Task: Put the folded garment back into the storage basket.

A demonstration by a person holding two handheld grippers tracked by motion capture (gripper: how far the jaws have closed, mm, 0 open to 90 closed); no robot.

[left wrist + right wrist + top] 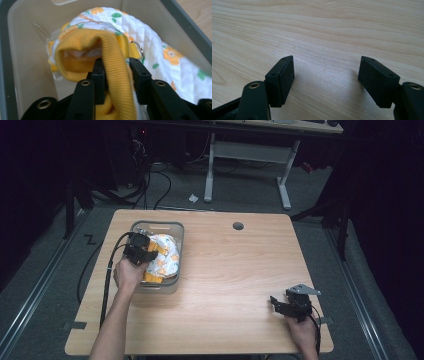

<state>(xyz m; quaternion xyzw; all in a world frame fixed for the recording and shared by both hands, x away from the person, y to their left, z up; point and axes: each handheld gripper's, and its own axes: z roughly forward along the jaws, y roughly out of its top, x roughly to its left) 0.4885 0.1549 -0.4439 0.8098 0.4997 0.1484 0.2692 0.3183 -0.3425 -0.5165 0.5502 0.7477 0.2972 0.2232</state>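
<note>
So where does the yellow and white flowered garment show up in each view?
High view: the flowered garment lies in the grey bin, left of the table's middle, under the left gripper.
Left gripper view: it fills the centre, its yellow ribbed cuff between the jaws.
Right gripper view: bare wooden table, no garment.
Shared landmark: the grey bin.

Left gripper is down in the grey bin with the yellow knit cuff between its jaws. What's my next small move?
Probably spread the left gripper wider and lift straight out: the yellow ribbed knit cuff of the white floral quilted garment already lies inside the grey plastic bin, yet sits between the jaws.
</note>
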